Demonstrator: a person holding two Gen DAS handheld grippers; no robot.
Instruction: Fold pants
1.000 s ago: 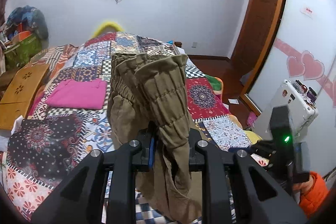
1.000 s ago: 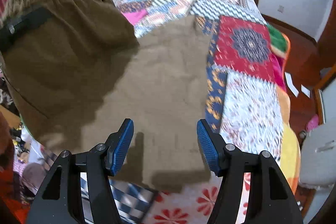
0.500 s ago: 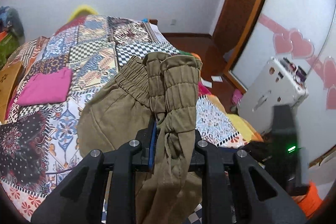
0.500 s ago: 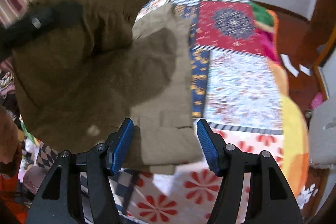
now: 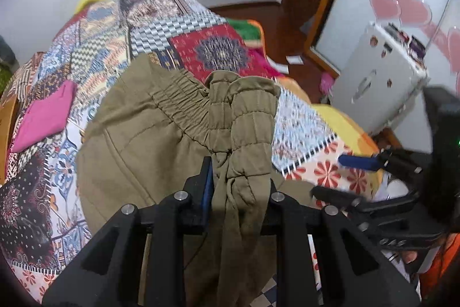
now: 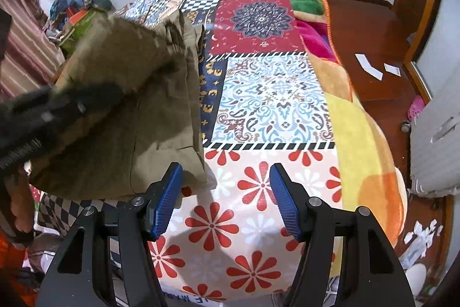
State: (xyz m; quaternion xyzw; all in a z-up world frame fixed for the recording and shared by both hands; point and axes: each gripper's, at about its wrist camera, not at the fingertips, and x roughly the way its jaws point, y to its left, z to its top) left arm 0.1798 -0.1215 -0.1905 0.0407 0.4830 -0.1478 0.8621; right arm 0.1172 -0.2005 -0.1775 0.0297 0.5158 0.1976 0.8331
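The olive-brown pants (image 5: 138,134) lie partly folded on the patchwork bedspread (image 5: 218,51). My left gripper (image 5: 238,183) is shut on the bunched elastic waistband (image 5: 247,117) and holds it above the rest of the cloth. In the right wrist view the pants (image 6: 138,111) lie at the left, with the left gripper (image 6: 60,105) blurred over them. My right gripper (image 6: 227,200) is open and empty, over the red-flower patch (image 6: 253,186) just right of the pants' near corner. It also shows in the left wrist view (image 5: 356,163) at the right.
A folded pink garment (image 5: 43,117) lies on the bed's left side. A white suitcase (image 5: 379,79) stands on the wooden floor (image 6: 371,28) right of the bed. Paper scraps (image 6: 371,68) lie on the floor. A cluttered pile (image 6: 77,7) sits at the far left.
My left gripper has carried the waistband forward and down over the pants. My right gripper has moved right, off the cloth, and now hangs over bare bedspread.
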